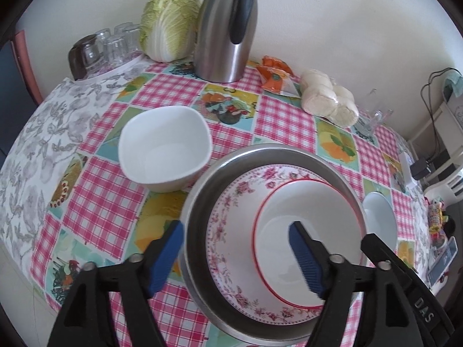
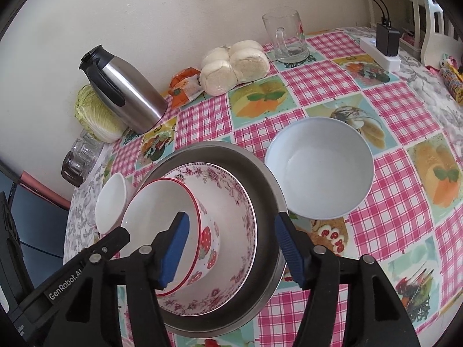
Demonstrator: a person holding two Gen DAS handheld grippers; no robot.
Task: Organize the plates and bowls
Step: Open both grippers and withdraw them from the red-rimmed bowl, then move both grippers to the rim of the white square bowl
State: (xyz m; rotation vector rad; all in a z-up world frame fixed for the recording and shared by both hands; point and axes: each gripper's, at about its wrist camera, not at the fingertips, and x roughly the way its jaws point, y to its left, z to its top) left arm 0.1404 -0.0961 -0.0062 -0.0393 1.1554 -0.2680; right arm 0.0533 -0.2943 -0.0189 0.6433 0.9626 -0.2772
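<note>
A steel bowl sits on the checked tablecloth. A floral bowl is nested in it, and a red-rimmed strawberry bowl is nested in that. My left gripper is open and straddles the stack's left side, one finger outside the steel rim and one over the red-rimmed bowl. My right gripper is open across the right side in the same way. Neither grips anything. A white square bowl stands left of the stack and a pale round bowl to its right.
Along the wall stand a steel thermos, a cabbage, upturned glasses, an orange packet and bagged buns. A glass mug and a power strip sit at the far right.
</note>
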